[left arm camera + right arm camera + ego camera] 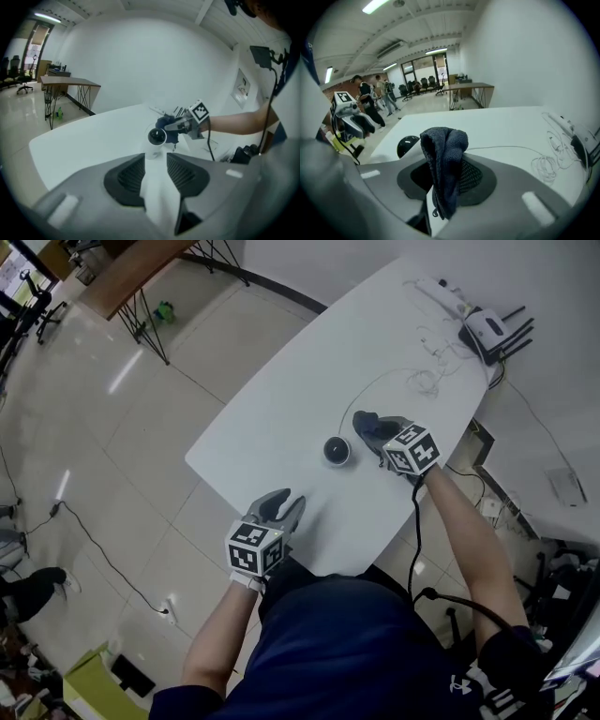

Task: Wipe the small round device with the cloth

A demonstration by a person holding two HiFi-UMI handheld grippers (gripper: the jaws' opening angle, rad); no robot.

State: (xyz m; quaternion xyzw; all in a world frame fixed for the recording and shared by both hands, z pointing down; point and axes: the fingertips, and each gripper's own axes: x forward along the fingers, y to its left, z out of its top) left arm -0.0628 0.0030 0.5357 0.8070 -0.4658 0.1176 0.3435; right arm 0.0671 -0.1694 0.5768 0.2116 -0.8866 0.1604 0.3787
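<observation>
Holding the cloth point(443, 159), clamped in my right tool point(382, 437), just beside the device point(337, 450) on the surface point(281, 418), I stood ready to wipe; my left tool point(284, 507) was parted and empty. The next move, I judged, was pressing cloth onto dome.

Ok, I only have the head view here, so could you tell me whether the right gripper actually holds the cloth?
Observer: Yes, in its own view the right gripper is shut on the dark cloth, which hangs bunched between its jaws.
Operator: Thank you, and is the left gripper carrying anything?
Observer: No, its own view shows the left gripper open and empty, pointing at the small round device.
</observation>
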